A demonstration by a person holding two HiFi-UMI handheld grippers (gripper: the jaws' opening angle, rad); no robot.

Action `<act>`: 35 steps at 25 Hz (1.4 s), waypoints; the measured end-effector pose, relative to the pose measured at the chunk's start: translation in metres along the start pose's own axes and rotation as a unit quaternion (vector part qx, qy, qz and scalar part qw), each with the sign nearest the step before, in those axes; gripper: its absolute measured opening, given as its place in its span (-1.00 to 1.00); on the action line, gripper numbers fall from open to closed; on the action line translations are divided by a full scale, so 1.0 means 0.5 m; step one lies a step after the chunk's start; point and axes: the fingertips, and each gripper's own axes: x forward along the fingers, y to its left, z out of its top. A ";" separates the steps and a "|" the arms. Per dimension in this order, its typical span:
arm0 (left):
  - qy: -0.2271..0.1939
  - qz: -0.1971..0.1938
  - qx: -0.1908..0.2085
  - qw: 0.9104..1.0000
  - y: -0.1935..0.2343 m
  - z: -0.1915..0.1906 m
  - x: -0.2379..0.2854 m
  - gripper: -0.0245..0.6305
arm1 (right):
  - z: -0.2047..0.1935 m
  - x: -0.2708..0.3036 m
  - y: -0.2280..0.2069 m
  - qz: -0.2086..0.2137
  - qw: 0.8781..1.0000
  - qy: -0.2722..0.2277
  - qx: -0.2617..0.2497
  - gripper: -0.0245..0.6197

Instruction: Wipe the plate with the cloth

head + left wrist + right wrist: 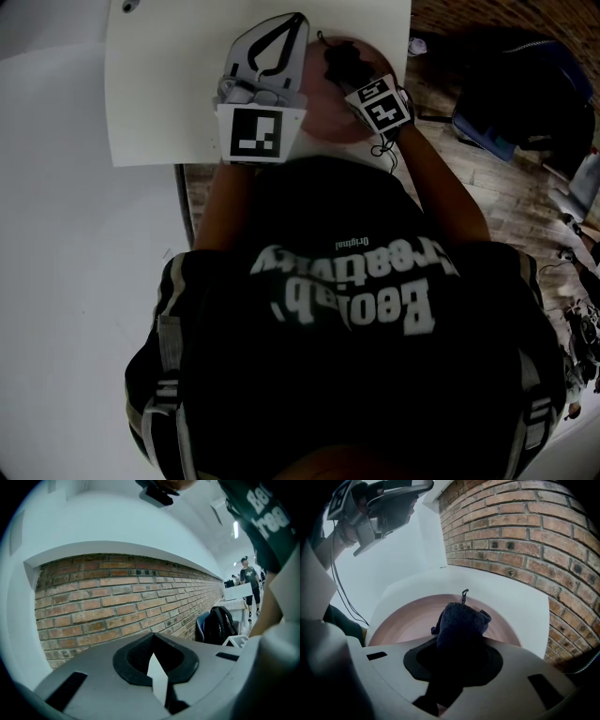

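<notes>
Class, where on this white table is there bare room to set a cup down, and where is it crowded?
Bare: the left part of the table, between its edge and the left tool; also the strip between the plate and the brick wall. Crowded: the plate, under the cloth and right tool.

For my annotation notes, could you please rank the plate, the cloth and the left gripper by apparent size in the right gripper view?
Largest: plate.
Then left gripper and cloth, about alike; the cloth is nearest the camera, so I won't rank them.
</notes>
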 end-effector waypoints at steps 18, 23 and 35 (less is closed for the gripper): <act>-0.002 -0.006 -0.003 1.000 -0.009 0.003 0.006 -0.92 | 0.003 0.000 0.003 -0.006 1.000 -0.011 -0.012 -0.71; -0.002 -0.008 -0.004 1.000 -0.008 0.002 0.008 -0.92 | 0.006 0.001 0.002 -0.006 1.000 -0.013 -0.015 -0.71; 0.000 -0.008 -0.006 1.000 -0.009 0.000 0.011 -0.92 | 0.004 0.002 0.004 -0.011 1.000 -0.017 -0.023 -0.71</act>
